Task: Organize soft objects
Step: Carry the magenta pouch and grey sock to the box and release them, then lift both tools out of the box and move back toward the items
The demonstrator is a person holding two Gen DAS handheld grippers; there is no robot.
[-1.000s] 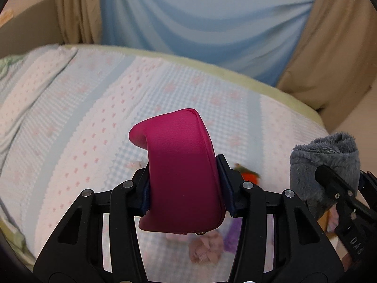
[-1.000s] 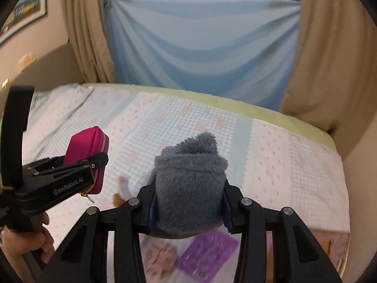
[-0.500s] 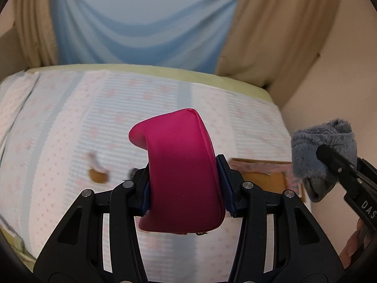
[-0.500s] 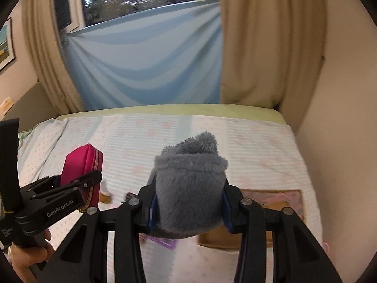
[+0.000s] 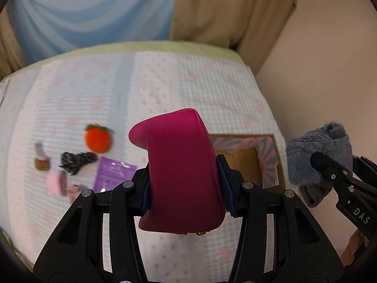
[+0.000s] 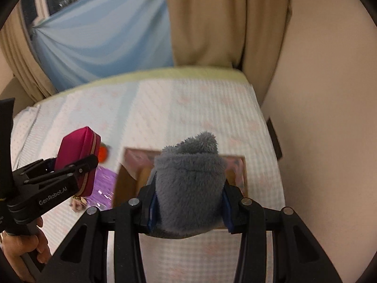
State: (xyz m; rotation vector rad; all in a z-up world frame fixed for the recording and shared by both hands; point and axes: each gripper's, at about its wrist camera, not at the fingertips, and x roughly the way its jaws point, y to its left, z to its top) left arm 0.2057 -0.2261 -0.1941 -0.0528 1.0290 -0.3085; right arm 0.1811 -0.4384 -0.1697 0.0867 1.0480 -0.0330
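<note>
Above the bed point(image 5: 212, 87), past the orange plush point(image 5: 97, 138) and purple packet point(image 5: 113, 172), the left gripper point(image 5: 183, 186) clamps a pink zip pouch point(image 5: 179, 174), the open cardboard box point(image 6: 132, 176) lies next, and the right gripper point(image 6: 188, 205) squeezes a grey fuzzy pouch point(image 6: 189, 188).

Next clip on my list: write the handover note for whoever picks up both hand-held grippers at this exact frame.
Left hand-held gripper: shut on the magenta zip pouch, held in the air above the bed.
Right hand-held gripper: shut on the grey fluffy pouch, just above the open cardboard box.
Box sits on the bed near the wall side; what is inside cannot be seen.
On the bed, left of the box: orange plush fruit, purple packet, dark fuzzy item, pink item, small brown item.
Done: both pouches picked up. Left: probably drop both in the box, then gather the loose pieces.
</note>
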